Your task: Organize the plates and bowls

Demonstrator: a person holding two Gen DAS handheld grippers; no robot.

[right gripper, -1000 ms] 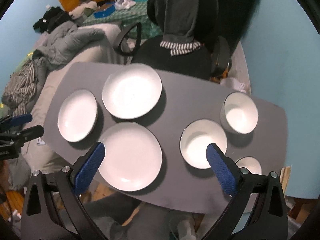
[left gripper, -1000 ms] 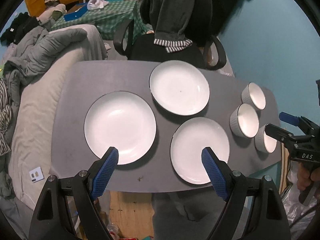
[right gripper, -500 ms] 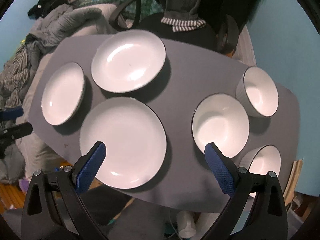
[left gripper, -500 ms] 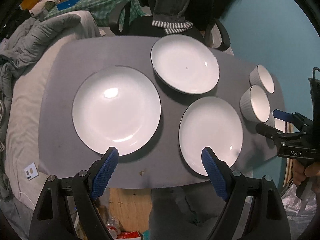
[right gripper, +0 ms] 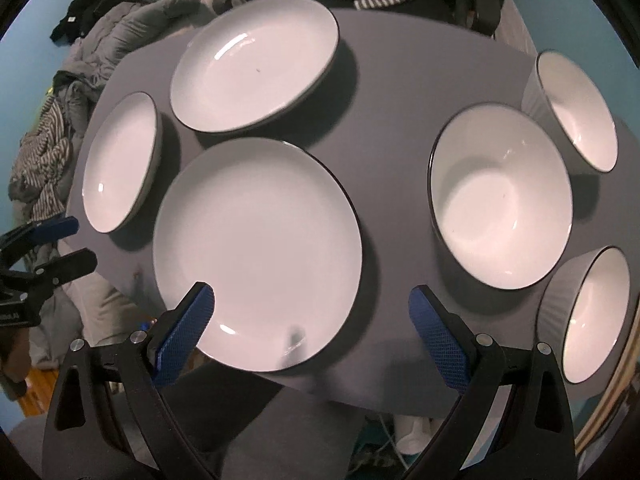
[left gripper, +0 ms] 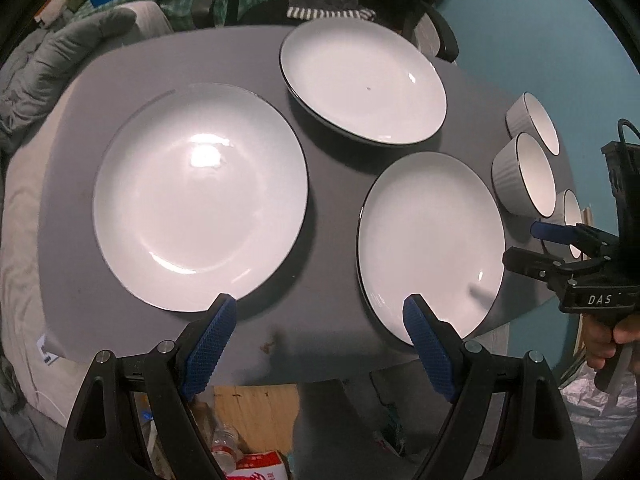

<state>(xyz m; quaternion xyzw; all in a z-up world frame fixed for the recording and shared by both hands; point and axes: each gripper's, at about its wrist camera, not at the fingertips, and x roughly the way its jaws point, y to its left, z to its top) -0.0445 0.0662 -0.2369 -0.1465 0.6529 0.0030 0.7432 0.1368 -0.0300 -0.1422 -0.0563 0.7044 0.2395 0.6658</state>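
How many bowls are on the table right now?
3, all at the table's right end: the far bowl near the back edge, the middle bowl nearest the plates, and the near bowl at the front corner. None looks hidden.

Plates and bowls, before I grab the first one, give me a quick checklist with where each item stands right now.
1. Left gripper open and empty: ok.
2. Right gripper open and empty: ok.
3. Three plates lie flat and apart on the table, left plate, far plate, near plate: ok.
4. Three bowls upright, middle bowl, far bowl, near bowl: ok.
5. Nothing lies in any plate or bowl: ok; only a tiny speck on the far plate.
6. Near plate overhangs the table's front edge, so its rim offers a grip: ok.
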